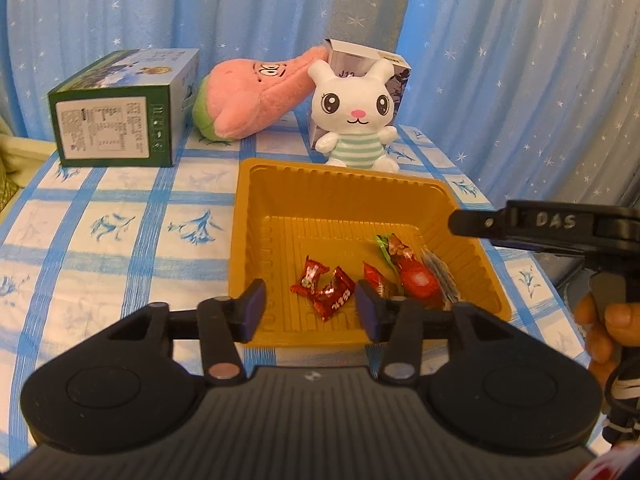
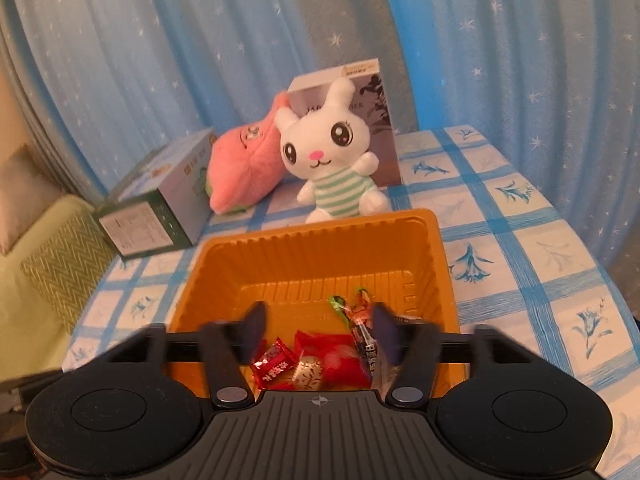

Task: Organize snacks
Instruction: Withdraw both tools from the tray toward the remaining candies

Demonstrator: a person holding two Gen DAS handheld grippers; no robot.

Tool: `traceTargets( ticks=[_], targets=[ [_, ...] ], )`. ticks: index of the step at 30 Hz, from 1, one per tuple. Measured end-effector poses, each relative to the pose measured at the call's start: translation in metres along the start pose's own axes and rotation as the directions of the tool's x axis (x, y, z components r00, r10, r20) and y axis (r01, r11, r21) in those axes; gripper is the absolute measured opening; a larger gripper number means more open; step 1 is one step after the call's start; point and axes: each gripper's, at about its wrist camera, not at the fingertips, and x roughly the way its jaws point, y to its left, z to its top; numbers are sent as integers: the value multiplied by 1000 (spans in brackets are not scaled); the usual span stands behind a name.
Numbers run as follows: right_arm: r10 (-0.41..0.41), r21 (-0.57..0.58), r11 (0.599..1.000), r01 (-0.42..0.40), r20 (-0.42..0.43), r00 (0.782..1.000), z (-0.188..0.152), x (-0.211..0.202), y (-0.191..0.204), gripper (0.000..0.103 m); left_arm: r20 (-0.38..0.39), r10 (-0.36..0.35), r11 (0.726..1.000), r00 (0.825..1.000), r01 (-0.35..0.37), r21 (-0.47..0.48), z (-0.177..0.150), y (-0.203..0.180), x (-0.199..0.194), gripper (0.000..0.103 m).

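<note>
The orange tray (image 1: pixel 340 196) sits on the blue-checked worktop (image 1: pixel 120 208), near its front edge. The wrapped snacks (image 1: pixel 328 290) lie loose on the tray's near floor, toward the right. The left hand-held gripper (image 1: pixel 310 308) hangs over the tray's near rim, jaws apart, gripping nothing. The right hand-held gripper (image 2: pixel 316 330) hangs over the same pile, jaws likewise parted and empty. Behind the tray stand a white plush rabbit (image 1: pixel 358 116), a pink plush (image 1: pixel 252 96) and a green box (image 1: pixel 120 112).
</note>
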Motion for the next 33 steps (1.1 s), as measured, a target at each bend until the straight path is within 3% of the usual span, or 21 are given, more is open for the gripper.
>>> traceTargets(
  ticks=[20, 33],
  targets=[
    [-74, 113, 990, 81, -67, 995, -117, -126, -5, 61, -17, 16, 997, 1000, -18, -76, -96, -20, -104, 50],
    [-118, 63, 990, 124, -94, 988, -167, -182, 16, 61, -23, 29, 997, 999, -30, -69, -139, -24, -157, 57]
  ],
)
